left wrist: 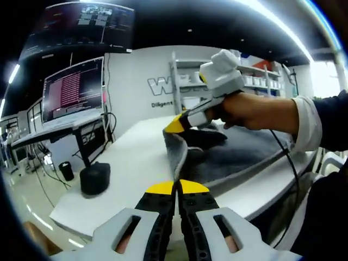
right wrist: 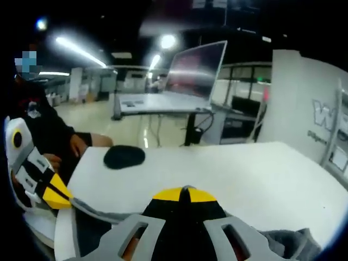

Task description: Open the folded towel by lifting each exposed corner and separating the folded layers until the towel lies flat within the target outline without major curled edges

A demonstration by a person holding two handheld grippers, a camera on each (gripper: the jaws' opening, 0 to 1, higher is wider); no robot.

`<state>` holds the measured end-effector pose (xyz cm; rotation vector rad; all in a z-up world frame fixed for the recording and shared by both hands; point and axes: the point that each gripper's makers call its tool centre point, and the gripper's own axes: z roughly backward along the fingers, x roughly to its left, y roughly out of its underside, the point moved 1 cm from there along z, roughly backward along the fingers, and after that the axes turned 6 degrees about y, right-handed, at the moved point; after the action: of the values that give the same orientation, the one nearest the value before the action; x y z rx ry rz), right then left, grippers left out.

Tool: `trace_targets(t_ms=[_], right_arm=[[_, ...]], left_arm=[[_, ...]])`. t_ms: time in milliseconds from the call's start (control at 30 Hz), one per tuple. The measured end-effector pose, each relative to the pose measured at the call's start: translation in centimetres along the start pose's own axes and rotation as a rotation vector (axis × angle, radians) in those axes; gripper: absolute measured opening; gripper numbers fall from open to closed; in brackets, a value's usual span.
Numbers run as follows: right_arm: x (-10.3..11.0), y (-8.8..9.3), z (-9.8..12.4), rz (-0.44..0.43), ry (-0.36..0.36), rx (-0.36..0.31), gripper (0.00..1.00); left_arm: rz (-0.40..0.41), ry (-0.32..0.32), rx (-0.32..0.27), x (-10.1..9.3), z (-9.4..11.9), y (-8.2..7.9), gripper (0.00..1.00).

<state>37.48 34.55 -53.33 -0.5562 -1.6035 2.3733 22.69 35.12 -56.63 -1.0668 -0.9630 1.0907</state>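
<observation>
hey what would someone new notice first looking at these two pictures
Likely the yellow-tipped right gripper, gripped by a hand, pinching a raised corner of the grey towel on the white table. Next, the left gripper, jaws shut on the towel's near edge. A black round object sits farther along the table.

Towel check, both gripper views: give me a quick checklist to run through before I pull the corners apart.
1. Left gripper shut on towel edge: ok, its tips meet at the grey fold.
2. Right gripper shut on towel: ok, the yellow tips pinch the raised corner.
3. Towel flat: not ok, an edge stands curled up between the grippers.
4. Target outline visible on the table: cannot tell.
5. Black object apart from the towel: ok.
6. Layers separated: cannot tell.
</observation>
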Motion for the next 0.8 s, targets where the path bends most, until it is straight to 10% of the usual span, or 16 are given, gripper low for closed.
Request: trace_targets(t_ms=[800], right_arm=[[2.0, 2.8, -2.3, -0.005, -0.037, 0.046, 0.0]], left_arm=[[0.015, 0.01, 0.059, 0.0, 0.2, 2.1, 0.01]])
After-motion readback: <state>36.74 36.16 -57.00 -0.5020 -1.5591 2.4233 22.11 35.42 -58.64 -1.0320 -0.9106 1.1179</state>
